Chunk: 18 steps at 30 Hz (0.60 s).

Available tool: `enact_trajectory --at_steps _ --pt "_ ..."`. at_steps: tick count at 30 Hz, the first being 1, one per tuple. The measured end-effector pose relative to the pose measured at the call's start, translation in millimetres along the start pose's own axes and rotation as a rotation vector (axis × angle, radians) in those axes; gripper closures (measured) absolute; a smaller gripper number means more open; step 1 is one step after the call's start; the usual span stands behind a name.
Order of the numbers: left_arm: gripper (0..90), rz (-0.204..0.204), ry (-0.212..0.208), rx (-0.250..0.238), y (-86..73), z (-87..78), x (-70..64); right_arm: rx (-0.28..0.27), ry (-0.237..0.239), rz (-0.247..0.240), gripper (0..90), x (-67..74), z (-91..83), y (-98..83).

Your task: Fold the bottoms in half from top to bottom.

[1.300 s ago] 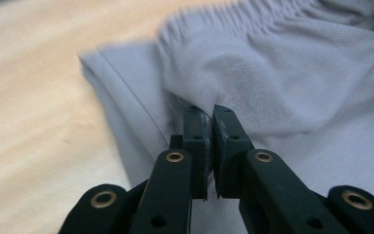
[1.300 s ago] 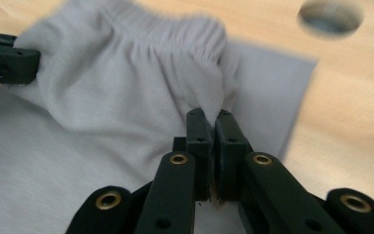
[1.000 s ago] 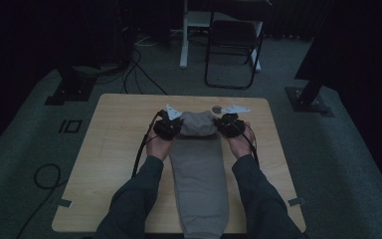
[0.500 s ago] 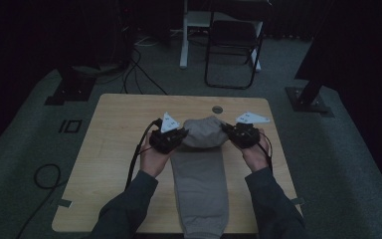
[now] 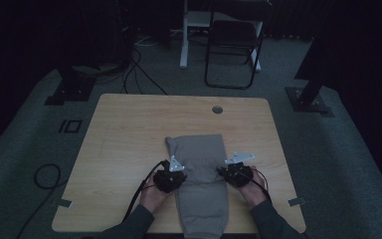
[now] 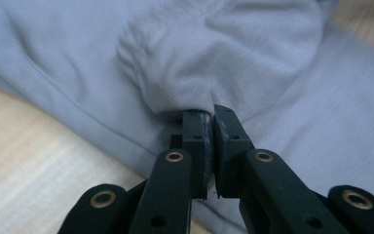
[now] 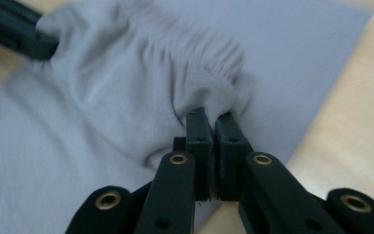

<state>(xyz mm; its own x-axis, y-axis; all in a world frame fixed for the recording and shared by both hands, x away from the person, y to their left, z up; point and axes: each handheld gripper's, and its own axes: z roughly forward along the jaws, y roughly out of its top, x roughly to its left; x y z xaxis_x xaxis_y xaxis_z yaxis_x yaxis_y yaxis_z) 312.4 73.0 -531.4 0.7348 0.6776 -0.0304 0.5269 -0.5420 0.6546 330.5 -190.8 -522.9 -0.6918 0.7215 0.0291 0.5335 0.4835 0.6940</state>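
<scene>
A long grey garment lies lengthwise on the wooden table, its far part folded back over the near part. My left gripper sits at the garment's left edge and my right gripper at its right edge, both near the table's front. In the left gripper view the left gripper is shut on a bunched pinch of the grey cloth. The right gripper is likewise shut on a gathered fold of the cloth. The left gripper's black jaw shows in the right gripper view's top left corner.
A round cable hole sits near the table's far edge. Beyond the table stand a black folding chair, a white post and dark stand bases, with cables on the carpet.
Both hands have come back from the table's middle toward its front edge and sunk lower, drawing the garment's far end over the near part.
</scene>
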Motion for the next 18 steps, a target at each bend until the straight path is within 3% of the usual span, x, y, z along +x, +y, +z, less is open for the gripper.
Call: enact_trajectory --at_steps 5,7,18 --pt "85.0 0.006 0.007 -0.001 -3.8 6.7 0.2 0.036 0.022 0.014 87.8 2.8 11.9 -13.9" --pt "85.0 0.015 0.027 -0.003 -3.4 7.6 1.2 0.04 0.027 0.026 87.7 1.8 13.1 -12.2" --pt "85.0 -0.042 0.083 -0.046 1.6 15.8 29.1 -0.004 0.017 0.069 87.7 -9.8 36.4 5.9"
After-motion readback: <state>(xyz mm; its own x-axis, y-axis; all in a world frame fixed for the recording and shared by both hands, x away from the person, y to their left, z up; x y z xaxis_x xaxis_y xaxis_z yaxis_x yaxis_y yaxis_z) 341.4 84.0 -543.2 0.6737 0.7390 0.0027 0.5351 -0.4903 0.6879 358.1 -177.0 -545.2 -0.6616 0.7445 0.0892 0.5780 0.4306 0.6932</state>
